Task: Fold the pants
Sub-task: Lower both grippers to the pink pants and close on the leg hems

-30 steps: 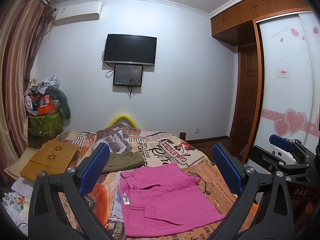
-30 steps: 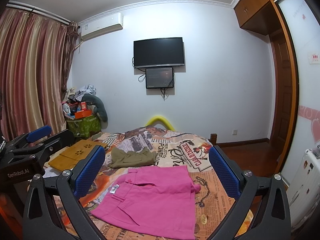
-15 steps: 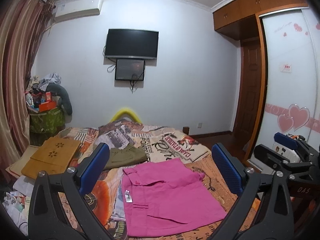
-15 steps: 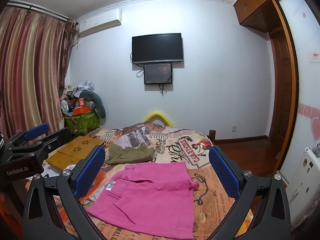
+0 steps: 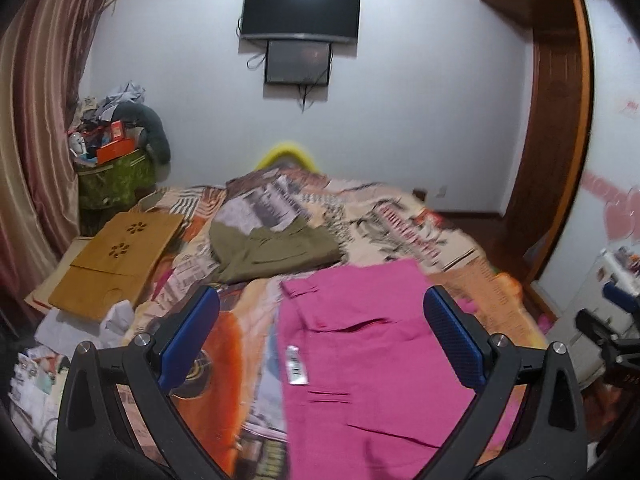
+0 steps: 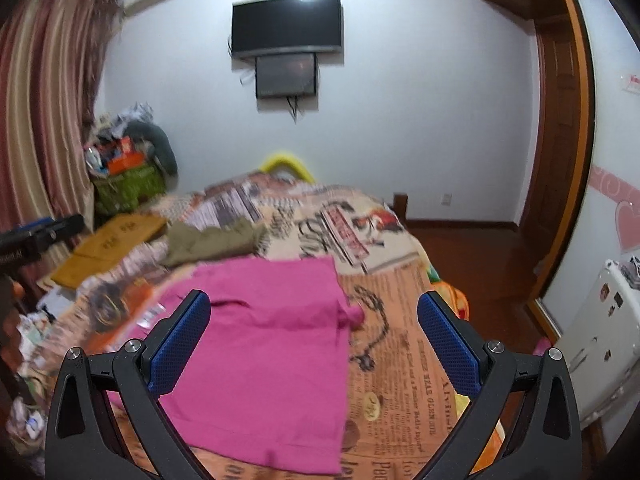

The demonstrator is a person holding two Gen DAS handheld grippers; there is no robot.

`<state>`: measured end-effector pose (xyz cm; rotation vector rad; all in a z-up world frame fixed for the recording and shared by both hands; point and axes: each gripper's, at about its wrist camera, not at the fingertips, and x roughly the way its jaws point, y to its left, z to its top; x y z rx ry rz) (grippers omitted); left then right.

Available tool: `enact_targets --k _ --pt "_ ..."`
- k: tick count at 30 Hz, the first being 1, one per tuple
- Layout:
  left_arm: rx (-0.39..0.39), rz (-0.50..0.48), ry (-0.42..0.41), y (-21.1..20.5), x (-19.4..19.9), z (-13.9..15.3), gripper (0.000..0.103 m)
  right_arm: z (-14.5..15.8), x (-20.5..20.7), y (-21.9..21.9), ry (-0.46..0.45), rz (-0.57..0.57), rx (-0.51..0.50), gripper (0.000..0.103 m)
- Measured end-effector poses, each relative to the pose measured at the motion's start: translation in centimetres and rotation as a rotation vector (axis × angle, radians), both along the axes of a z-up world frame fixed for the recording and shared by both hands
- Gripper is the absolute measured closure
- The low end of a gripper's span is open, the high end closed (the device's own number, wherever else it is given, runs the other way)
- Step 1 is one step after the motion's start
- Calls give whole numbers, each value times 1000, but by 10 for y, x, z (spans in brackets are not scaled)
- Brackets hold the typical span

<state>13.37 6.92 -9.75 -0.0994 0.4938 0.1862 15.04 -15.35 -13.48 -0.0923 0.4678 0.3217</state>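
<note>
Pink pants (image 5: 360,360) lie flat, folded once, on the patterned bedspread (image 5: 224,344), white label showing at their left edge. In the right wrist view the pink pants (image 6: 272,344) fill the space below the fingers. My left gripper (image 5: 320,336) is open and empty, above the pants' waistband side. My right gripper (image 6: 314,338) is open and empty, above the pants' right part. Olive-green folded pants (image 5: 272,252) lie farther up the bed, also in the right wrist view (image 6: 212,240).
A wooden lap tray (image 5: 116,256) lies on the bed's left. A green basket of clutter (image 5: 112,172) stands by the curtain. A TV (image 5: 300,12) hangs on the far wall. The wardrobe and door (image 6: 560,120) are on the right. A white appliance (image 6: 600,340) stands by the bed's right.
Both grippers have tilted down and moved closer to the bed; the pink pants now look larger and nearer. Both stay open and empty.
</note>
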Motion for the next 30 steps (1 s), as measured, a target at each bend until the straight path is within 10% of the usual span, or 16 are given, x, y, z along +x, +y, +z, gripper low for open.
enact_targets --k 8,14,30 --pt "43 -40 161 23 55 -54 8 -32 48 -9 144 14 -22 0" --pt "-2 -58 307 41 94 -98 39 -58 83 -9 217 34 -32 2" --pt "-11 -182 494 35 137 -155 46 -115 152 3 428 131 -4 47"
